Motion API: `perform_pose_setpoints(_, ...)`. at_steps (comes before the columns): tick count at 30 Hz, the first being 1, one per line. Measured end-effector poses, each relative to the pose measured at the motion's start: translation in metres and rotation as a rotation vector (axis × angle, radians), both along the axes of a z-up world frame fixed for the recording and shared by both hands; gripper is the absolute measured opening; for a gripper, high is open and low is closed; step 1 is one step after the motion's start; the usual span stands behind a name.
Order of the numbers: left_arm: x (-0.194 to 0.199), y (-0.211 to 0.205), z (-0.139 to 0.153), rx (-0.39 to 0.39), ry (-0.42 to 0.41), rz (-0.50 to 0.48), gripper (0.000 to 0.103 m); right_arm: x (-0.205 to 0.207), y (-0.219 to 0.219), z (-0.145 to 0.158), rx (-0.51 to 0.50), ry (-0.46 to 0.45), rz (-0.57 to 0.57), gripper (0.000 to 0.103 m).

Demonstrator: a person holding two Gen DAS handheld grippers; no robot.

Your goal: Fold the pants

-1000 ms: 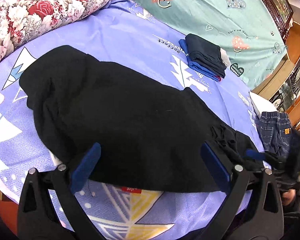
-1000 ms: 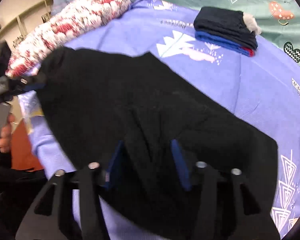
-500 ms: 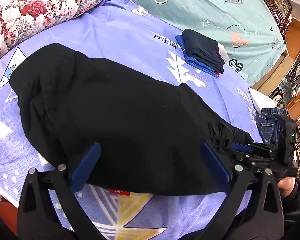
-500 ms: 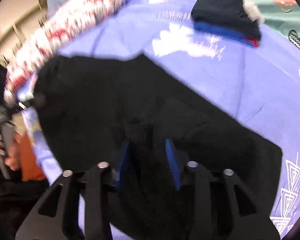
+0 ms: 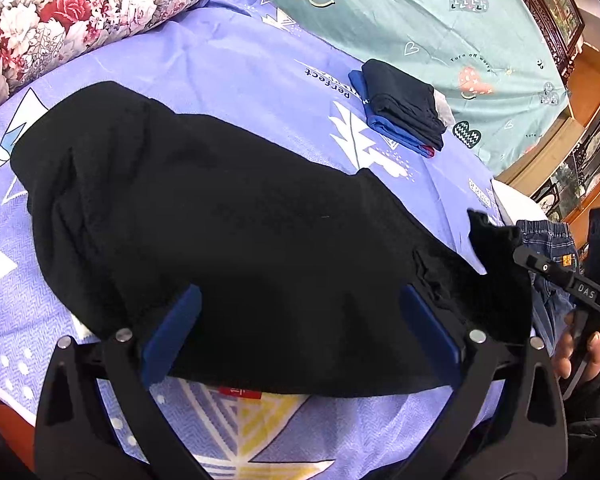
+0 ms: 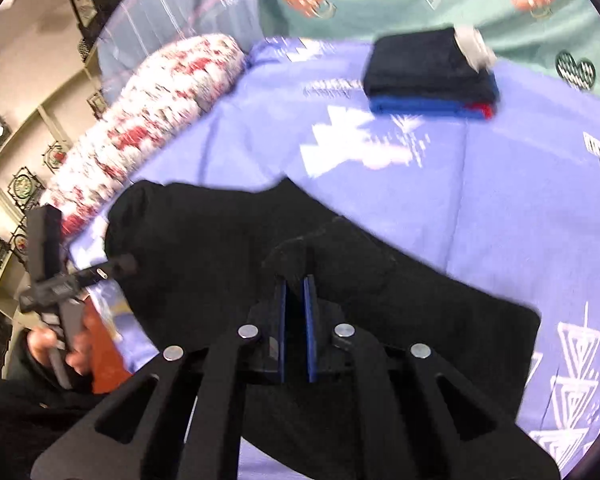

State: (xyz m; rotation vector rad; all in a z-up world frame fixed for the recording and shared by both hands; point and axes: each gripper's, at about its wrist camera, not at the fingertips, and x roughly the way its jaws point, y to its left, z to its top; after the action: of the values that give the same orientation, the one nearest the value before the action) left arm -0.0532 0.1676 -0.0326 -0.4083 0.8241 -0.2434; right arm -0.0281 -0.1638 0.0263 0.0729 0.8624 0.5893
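black soft fabric pants [image 5: 228,240] spread on lavender printed bed sheet [image 5: 236,64] | right gripper [image 6: 295,280] jaws just closing, pinching a raised fold | left gripper [image 5: 300,320] jaws spread over hem | limp, light, likely to sag; take hold at edges

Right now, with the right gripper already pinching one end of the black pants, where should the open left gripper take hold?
Take the near hem edge of the black pants, coming in low from the bed's near side. The left gripper already straddles that edge, which lies flat on the purple sheet, while the right gripper is shut on a raised fold.
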Motion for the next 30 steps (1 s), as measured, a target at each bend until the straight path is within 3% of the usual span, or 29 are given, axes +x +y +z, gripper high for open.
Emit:
perform_pose_setpoints(2,-0.002,0.001,0.001,-0.003,-0.001,0.005,0.101,0.001,0.020,-0.004,-0.039,0.008,0.040,0.008)
perform_pose_setpoints(6,-0.004,0.001,0.002,-0.002,-0.003,0.008,0.101,0.003,0.051,-0.053,-0.141,0.115,0.083,0.008)
perform_pose_setpoints(9,-0.005,0.000,0.002,0.002,-0.004,0.009,0.101,-0.002,0.054,-0.068,-0.159,0.109,0.075,0.008)
perform_pose_setpoints(12,-0.004,-0.001,0.002,0.004,-0.003,0.011,0.101,-0.009,0.057,-0.063,-0.173,0.089,0.109,0.028)
perform_pose_setpoints(17,-0.006,-0.001,0.002,0.003,-0.006,0.008,0.101,-0.022,0.059,-0.051,-0.243,0.030,0.125,0.039)
perform_pose_setpoints(20,-0.007,0.000,0.002,-0.002,-0.009,0.009,0.101,-0.034,0.056,-0.047,-0.330,-0.031,0.108,0.057)
perform_pose_setpoints(21,-0.007,0.000,0.002,-0.003,-0.009,0.010,0.101,-0.035,0.056,-0.049,-0.360,-0.032,0.110,0.058)
perform_pose_setpoints(24,-0.009,0.001,0.003,-0.006,-0.012,0.011,0.101,-0.029,0.062,-0.071,-0.452,0.007,0.105,0.057)
perform_pose_setpoints(25,-0.010,0.002,0.004,-0.005,-0.014,0.011,0.101,-0.026,0.057,-0.074,-0.411,0.015,0.101,0.053)
perform_pose_setpoints(27,-0.013,0.006,0.008,-0.005,-0.018,0.016,0.101,-0.020,0.052,-0.072,-0.373,0.049,0.101,0.032)
perform_pose_setpoints(28,-0.015,0.009,0.010,-0.009,-0.020,0.020,0.101,-0.020,0.050,-0.066,-0.360,0.040,0.105,0.016)
perform_pose_setpoints(30,-0.020,0.018,0.017,-0.028,-0.033,0.035,0.101,-0.017,0.046,-0.053,-0.347,0.018,0.099,0.014)
